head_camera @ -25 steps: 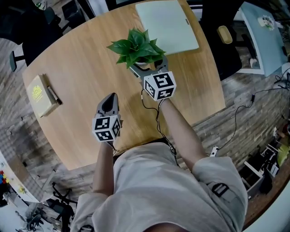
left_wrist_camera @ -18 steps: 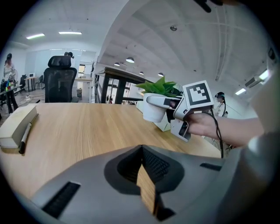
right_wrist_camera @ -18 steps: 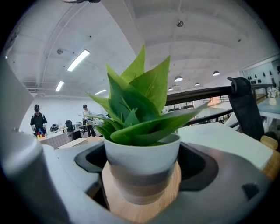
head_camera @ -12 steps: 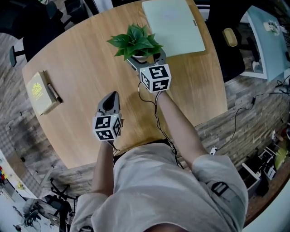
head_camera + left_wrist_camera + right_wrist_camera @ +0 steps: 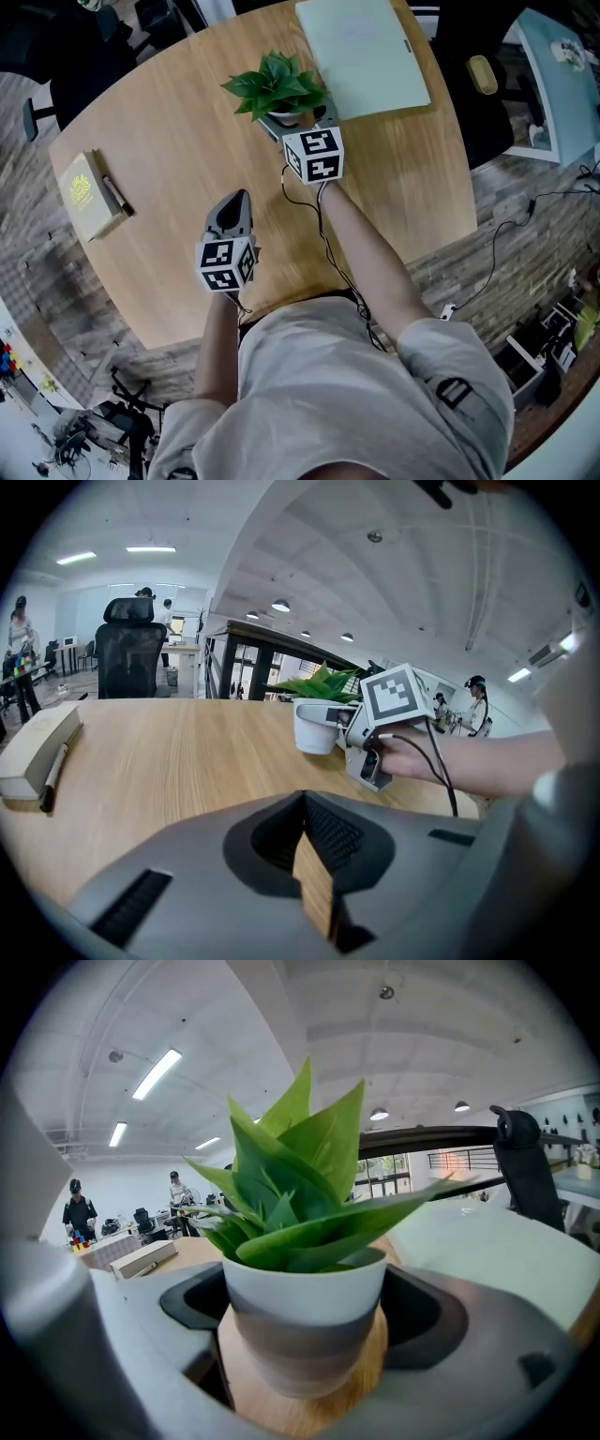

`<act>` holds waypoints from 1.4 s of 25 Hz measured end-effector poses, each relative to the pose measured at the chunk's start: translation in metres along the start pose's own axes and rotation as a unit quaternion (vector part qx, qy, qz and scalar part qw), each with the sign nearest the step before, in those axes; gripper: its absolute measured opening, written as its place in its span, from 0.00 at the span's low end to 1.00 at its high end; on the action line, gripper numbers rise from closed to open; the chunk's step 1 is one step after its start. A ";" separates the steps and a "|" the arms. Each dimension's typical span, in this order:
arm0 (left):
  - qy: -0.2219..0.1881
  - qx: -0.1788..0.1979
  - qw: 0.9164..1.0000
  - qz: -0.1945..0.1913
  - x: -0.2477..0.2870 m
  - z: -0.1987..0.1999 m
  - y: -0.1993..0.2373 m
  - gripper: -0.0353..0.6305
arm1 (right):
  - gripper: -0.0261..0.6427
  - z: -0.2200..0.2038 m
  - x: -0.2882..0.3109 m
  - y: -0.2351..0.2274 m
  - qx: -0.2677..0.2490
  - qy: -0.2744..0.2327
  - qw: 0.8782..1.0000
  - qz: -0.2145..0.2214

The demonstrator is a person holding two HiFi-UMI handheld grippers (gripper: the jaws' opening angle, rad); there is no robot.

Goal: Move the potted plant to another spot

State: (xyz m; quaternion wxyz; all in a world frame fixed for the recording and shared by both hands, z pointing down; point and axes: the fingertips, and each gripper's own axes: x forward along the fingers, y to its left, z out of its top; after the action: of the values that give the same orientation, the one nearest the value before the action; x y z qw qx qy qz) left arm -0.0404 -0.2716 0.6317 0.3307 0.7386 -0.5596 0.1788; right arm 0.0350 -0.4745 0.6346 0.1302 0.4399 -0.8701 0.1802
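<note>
Right gripper [image 5: 292, 120] clenched on plant [image 5: 302, 1241]: pot sat between fingers [image 5: 469, 1335], touched both, leaves rose above them, tabletop [image 5: 169, 141] beneath. Left gripper [image 5: 311, 855] fingers pressed together, empty, well apart from plant.

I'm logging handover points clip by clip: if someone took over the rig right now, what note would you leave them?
Left gripper: shut, empty, held over the table.
Right gripper: shut on the potted plant, low on its white pot, beside the pale green mat.
Done: the plant is gripped and upright. I can't tell whether it is off the table.
Left: carry it to a bare spot, set it down upright, and release.
</note>
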 end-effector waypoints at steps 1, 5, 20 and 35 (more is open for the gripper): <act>0.000 0.000 1.000 -0.001 0.001 0.000 -0.001 0.07 | 0.79 -0.001 0.001 -0.002 0.001 0.002 1.000 -0.002; 0.003 0.002 1.000 -0.004 0.004 -0.001 -0.005 0.07 | 0.79 -0.004 0.006 -0.012 0.012 0.008 1.000 -0.017; 0.006 0.008 1.000 -0.007 0.002 -0.003 -0.013 0.07 | 0.79 -0.009 0.010 -0.021 0.014 0.014 1.000 -0.023; 0.006 0.014 1.000 -0.014 -0.004 -0.007 -0.022 0.07 | 0.79 -0.028 -0.006 -0.014 -0.027 0.039 0.999 -0.013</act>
State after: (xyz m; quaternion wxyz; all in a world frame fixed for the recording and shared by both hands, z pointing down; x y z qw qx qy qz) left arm -0.0202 -0.2607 0.6285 0.3257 0.7499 -0.5447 0.1864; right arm 0.0520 -0.4665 0.6601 0.1781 0.4401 -0.8632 0.1721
